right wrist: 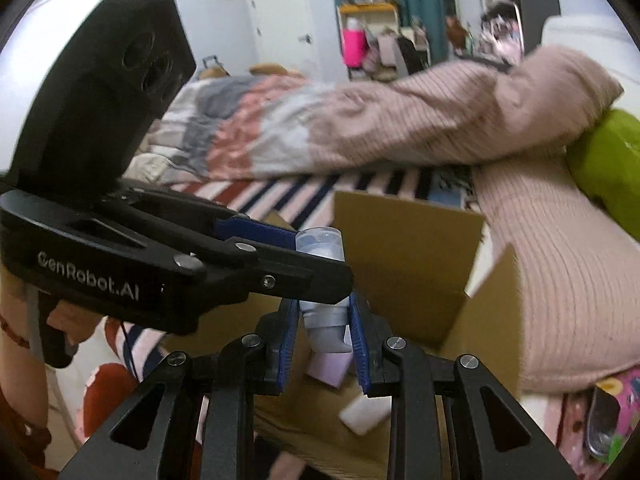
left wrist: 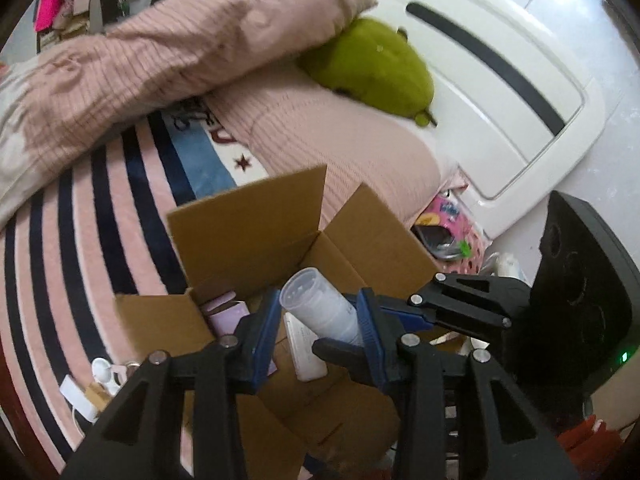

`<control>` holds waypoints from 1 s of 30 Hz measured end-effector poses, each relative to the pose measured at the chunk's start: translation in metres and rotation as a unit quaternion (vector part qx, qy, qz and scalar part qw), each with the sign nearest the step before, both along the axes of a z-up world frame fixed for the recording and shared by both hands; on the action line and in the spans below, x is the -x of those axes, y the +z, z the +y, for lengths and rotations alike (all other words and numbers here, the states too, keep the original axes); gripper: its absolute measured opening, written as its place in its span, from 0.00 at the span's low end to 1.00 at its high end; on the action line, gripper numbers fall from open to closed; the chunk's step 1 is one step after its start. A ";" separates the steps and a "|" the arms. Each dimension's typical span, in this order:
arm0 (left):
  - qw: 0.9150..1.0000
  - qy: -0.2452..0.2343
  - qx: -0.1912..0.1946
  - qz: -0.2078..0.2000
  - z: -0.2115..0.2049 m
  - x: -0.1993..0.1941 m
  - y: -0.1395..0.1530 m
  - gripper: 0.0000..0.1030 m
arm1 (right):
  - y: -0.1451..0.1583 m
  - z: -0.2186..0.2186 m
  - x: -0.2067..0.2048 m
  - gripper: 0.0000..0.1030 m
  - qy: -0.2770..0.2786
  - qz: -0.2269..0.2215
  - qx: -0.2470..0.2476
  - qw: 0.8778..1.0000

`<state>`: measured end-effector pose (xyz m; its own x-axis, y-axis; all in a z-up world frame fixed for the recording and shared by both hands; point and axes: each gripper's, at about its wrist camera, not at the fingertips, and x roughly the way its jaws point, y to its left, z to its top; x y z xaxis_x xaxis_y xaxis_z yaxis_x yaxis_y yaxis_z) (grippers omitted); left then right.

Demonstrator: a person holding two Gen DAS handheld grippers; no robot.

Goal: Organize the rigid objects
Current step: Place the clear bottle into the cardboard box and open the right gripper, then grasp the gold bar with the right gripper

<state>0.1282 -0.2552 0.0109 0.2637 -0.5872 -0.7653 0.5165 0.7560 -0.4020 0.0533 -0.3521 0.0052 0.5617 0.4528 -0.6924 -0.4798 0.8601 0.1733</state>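
A translucent white plastic bottle [left wrist: 316,304] hangs over an open cardboard box [left wrist: 248,224] on the bed. My left gripper [left wrist: 318,316] is shut on the bottle's middle. My right gripper [right wrist: 325,332] is shut on the bottle's lower end [right wrist: 326,328], and it reaches in from the right in the left wrist view [left wrist: 400,312]. The left gripper crosses the right wrist view from the left [right wrist: 316,248]. Inside the box lie a lilac box [left wrist: 228,312] and a white flat box [left wrist: 306,348].
A striped pink and navy blanket [left wrist: 80,240] covers the bed. A pink ribbed pillow [left wrist: 160,60] and a green plush toy [left wrist: 372,68] lie beyond the box. Small white items [left wrist: 92,380] sit left of the box. A white headboard [left wrist: 500,80] is at the right.
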 end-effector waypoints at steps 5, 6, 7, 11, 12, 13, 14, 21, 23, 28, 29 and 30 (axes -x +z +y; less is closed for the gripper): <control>0.999 -0.001 -0.032 0.008 -0.013 -0.005 -0.010 0.39 | -0.008 -0.004 -0.003 0.20 -0.021 0.012 0.034 0.999; 0.999 0.003 -0.036 0.004 -0.012 -0.003 -0.009 0.49 | -0.009 -0.003 -0.003 0.23 -0.025 0.015 0.039 0.999; 0.999 0.011 -0.042 -0.007 -0.007 0.000 -0.006 0.61 | -0.010 -0.003 -0.004 0.31 -0.027 0.019 0.042 0.999; 0.996 0.043 -0.058 -0.061 0.018 0.018 0.012 0.77 | -0.006 0.002 0.006 0.59 -0.020 0.010 0.037 0.999; 0.995 0.052 -0.059 -0.067 0.028 0.022 0.015 0.77 | -0.003 0.006 0.010 0.67 -0.016 0.003 0.039 0.999; 0.993 0.064 -0.060 -0.076 0.039 0.028 0.020 0.77 | 0.000 0.011 0.014 0.76 -0.012 -0.007 0.041 0.999; 0.992 0.075 -0.060 -0.083 0.048 0.033 0.023 0.78 | 0.002 0.016 0.017 0.78 -0.009 -0.016 0.042 0.999; 0.974 0.180 -0.062 -0.120 0.148 0.080 0.034 0.83 | 0.026 0.077 0.046 0.95 0.048 -0.088 0.034 0.994; 0.969 0.204 -0.063 -0.122 0.174 0.091 0.030 0.84 | 0.028 0.098 0.051 0.95 0.064 -0.104 0.027 0.992; 0.955 0.267 -0.071 -0.112 0.234 0.117 0.002 0.84 | 0.018 0.152 0.053 0.95 0.110 -0.082 0.008 0.991; 0.953 0.275 -0.069 -0.108 0.245 0.123 -0.004 0.84 | 0.014 0.160 0.054 0.95 0.119 -0.072 0.004 0.990; 0.951 0.285 -0.067 -0.103 0.256 0.127 -0.013 0.84 | 0.008 0.169 0.053 0.95 0.126 -0.059 -0.001 0.990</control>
